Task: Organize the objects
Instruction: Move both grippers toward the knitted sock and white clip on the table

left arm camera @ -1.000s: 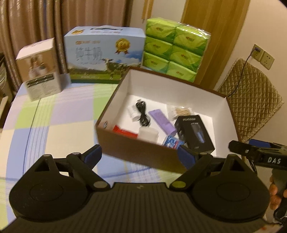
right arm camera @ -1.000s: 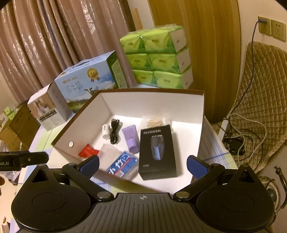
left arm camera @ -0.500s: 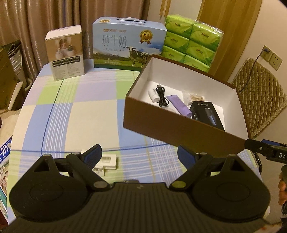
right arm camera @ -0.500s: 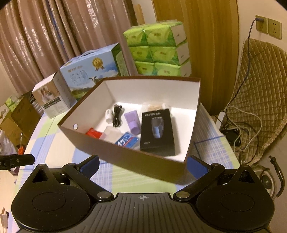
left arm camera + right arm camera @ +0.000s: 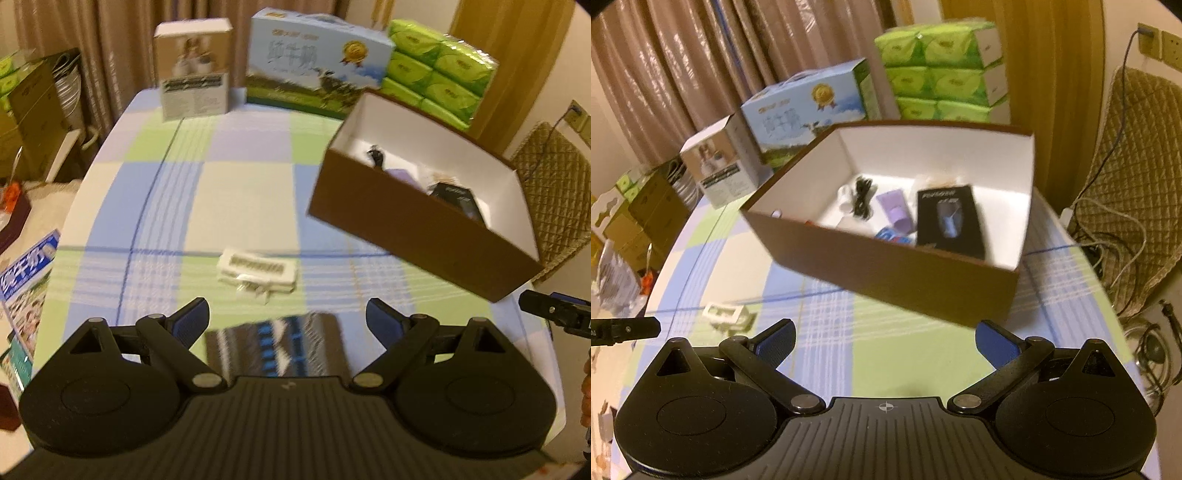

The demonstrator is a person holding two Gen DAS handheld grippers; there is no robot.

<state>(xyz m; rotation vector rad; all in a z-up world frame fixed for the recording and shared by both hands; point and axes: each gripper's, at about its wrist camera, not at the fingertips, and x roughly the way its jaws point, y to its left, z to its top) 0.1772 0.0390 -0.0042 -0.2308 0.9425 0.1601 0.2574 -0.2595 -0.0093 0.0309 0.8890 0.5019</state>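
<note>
While both tongs hang empty above the checked desk [image 5: 177, 206], the sorting looks mid-way, by my reading: most small things already lie in the brown box [image 5: 413, 229], and two are left outside it. That box sits toward the desk's right side, open-topped, holding a black carton [image 5: 947, 219], a purple tube [image 5: 897, 210], a black cable [image 5: 862, 201] and a few blurred bits I cannot name. Behind it stand a milk carton [image 5: 317, 62], green tissue packs [image 5: 439, 74] and a smaller white box [image 5: 194, 70], all well apart from the work. Nearer, a dark striped pack [image 5: 275, 345] lies just ahead of the left tongs [image 5: 286, 317], between the spread fingers in view. Beyond it rests a small white packet [image 5: 258, 271], near the desk's middle. The left tongs stand wide apart, gripping nothing; the right tongs [image 5: 884, 341] likewise gape over bare cloth. Next, I judge, the left tongs should drop onto the striped pack, close across its narrow sides, then carry it into the box.
</note>
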